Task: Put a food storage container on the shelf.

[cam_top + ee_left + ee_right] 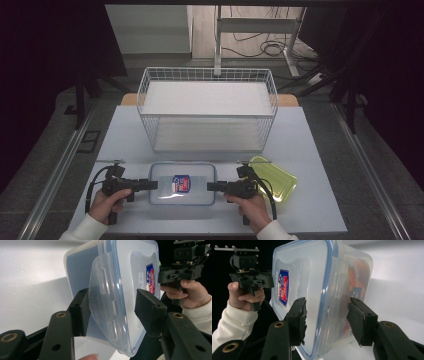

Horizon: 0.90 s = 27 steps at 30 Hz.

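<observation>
Evidently both grippers' fingers stand half-parted astride the lidded container's end clasps, not yet pressing

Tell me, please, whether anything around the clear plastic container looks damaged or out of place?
The clear lidded plastic container itself looks intact and square on the white table. The one oddity is wear: the black pad on the right gripper is ragged and chipped along its inner edge.

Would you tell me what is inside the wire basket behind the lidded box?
The wire basket holds only a flat white sheet at its bottom; whatever lies beneath that sheet is covered.
</observation>
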Each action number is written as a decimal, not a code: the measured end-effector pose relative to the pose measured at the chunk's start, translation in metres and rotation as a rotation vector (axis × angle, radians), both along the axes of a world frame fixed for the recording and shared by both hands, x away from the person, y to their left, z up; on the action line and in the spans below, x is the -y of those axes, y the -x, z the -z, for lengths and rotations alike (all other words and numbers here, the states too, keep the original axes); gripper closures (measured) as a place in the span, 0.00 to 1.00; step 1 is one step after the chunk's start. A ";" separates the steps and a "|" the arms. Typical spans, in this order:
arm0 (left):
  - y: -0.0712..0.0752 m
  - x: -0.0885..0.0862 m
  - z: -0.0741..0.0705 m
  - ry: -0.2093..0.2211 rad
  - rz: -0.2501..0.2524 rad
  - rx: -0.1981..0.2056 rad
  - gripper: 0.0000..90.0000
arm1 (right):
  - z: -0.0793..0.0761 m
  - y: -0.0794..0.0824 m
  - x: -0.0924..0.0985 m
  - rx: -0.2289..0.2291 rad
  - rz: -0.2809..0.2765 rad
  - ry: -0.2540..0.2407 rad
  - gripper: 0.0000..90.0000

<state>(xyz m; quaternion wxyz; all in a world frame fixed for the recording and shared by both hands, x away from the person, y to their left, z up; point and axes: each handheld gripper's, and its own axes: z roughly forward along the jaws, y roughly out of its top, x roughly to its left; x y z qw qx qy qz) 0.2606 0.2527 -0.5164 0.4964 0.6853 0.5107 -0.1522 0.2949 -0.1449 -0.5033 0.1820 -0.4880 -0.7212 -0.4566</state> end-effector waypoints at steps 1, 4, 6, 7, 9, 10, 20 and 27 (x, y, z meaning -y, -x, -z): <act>0.000 0.000 0.000 0.001 -0.001 -0.001 0.53 | 0.000 0.000 0.000 -0.002 0.004 -0.001 0.56; 0.001 0.000 -0.001 0.003 -0.012 0.000 0.54 | 0.000 0.001 0.000 -0.010 0.017 -0.009 0.57; 0.002 0.001 -0.003 -0.006 -0.020 0.012 0.54 | -0.001 0.001 0.001 -0.006 0.019 -0.009 0.58; 0.002 0.001 -0.003 -0.006 -0.020 0.012 0.54 | -0.001 0.001 0.001 -0.001 0.022 -0.007 0.58; 0.003 0.002 -0.005 -0.009 -0.027 0.018 0.54 | -0.002 0.002 0.001 0.003 0.025 -0.007 0.59; 0.003 0.002 -0.005 -0.011 -0.028 0.021 0.55 | -0.003 0.003 0.000 0.008 0.025 -0.002 0.59; 0.006 0.003 -0.009 -0.019 -0.041 0.033 0.55 | -0.003 0.005 0.000 0.024 0.028 -0.004 0.59; 0.008 0.002 -0.020 -0.013 -0.042 0.063 0.55 | -0.013 0.007 -0.001 0.062 0.025 -0.005 0.59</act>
